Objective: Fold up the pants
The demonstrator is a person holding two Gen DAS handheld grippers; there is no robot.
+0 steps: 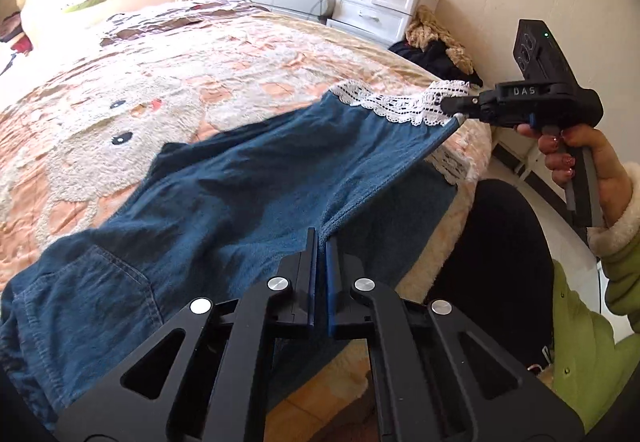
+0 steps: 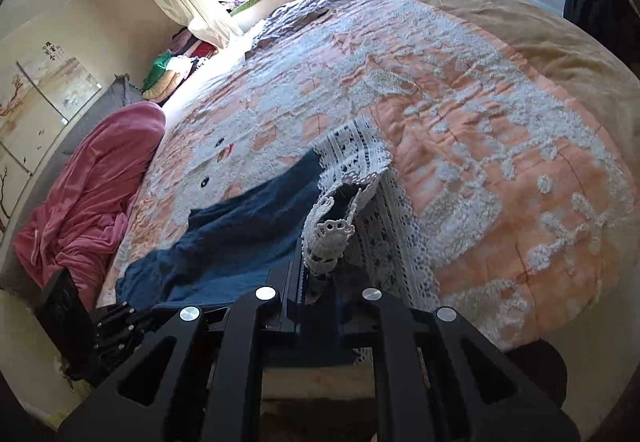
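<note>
Blue denim pants (image 1: 248,182) with a white lace hem (image 1: 400,104) lie stretched over the near edge of the bed. My left gripper (image 1: 322,242) is shut on a fold of the blue cloth near the pants' middle. My right gripper (image 1: 450,104) is shut on the lace hem at the leg end and holds it raised above the bed. In the right wrist view the lace hem (image 2: 332,234) is bunched between the shut fingers of the right gripper (image 2: 320,274), with the blue pants (image 2: 244,234) trailing left toward the left gripper (image 2: 120,322).
The bed (image 1: 240,54) has a peach and white quilt. A pink blanket (image 2: 100,194) lies at its left side. White drawers (image 1: 376,2) and a pile of dark clothes (image 1: 436,50) stand beyond the bed's far corner. The person's green sleeve (image 1: 592,342) is at the right.
</note>
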